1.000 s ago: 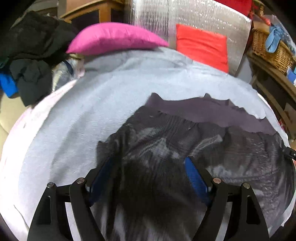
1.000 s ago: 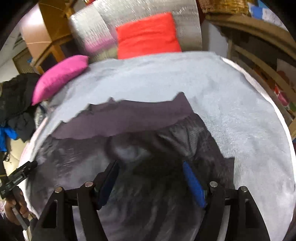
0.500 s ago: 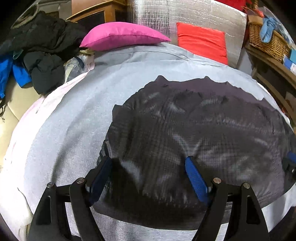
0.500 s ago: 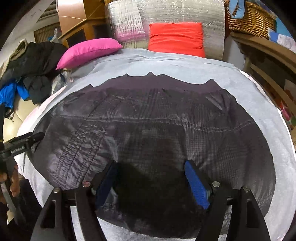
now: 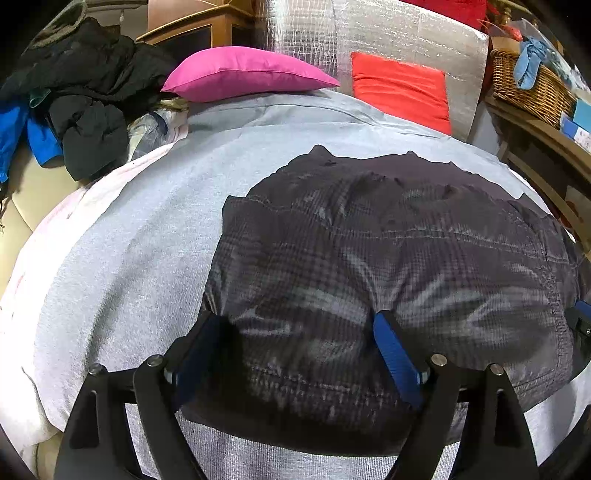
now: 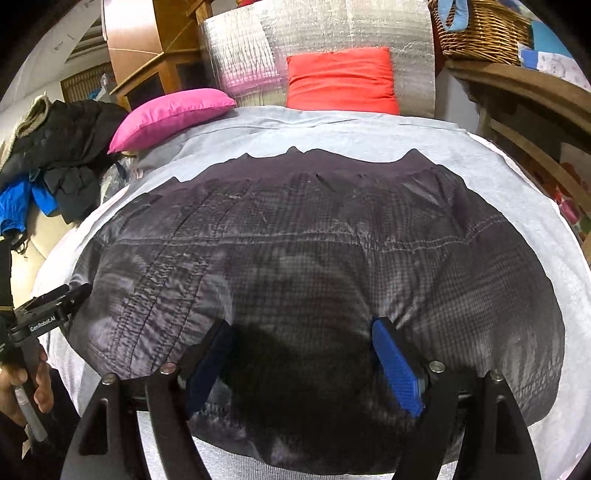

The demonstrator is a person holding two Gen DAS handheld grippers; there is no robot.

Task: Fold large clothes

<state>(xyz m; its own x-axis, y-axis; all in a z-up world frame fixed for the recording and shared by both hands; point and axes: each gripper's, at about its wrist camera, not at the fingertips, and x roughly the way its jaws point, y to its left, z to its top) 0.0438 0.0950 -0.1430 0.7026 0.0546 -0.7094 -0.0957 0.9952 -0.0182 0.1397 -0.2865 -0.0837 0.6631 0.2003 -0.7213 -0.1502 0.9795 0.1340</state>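
Shadow hides dark jacket's (image 6: 295, 258) near hem between right tool's (image 6: 301, 332) pads.

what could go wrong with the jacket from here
1. Both grippers, left and right, are open over the jacket, so a shallow pinch on its puffy, shiny fabric might slip.
2. Its near edge lies close to the edge of the grey sheet; a pull toward the person could drag it off.

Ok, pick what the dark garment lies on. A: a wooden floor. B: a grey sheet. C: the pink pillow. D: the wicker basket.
B: the garment lies spread flat on the grey sheet, with the pink pillow and the basket well beyond its far edge.
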